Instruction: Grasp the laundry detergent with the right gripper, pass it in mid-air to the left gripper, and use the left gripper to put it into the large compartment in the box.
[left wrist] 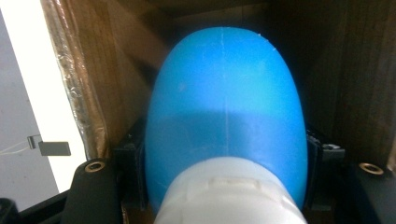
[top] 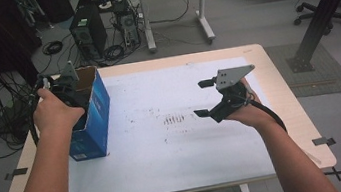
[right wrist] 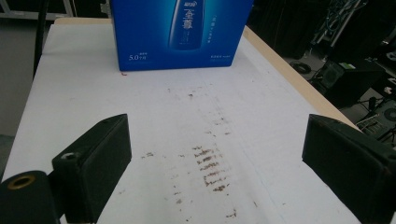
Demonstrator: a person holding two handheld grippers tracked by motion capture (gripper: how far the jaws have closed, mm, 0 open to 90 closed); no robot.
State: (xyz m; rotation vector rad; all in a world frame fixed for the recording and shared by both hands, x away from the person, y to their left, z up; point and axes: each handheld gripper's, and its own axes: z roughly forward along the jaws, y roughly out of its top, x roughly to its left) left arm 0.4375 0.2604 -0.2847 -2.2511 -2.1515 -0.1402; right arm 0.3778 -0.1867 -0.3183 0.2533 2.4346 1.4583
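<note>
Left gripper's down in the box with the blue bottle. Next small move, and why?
Probably open the left gripper a bit more, then lift it straight out of the box. The blue bottle sits inside the cardboard walls, between the fingers, which look tight to its sides. The right gripper hovers open over the table, holding nothing.

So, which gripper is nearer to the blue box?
Left. The left gripper reaches down into the open blue box, its jaws either side of a blue bottle. The right gripper hangs open over the table, well apart from it.
</note>
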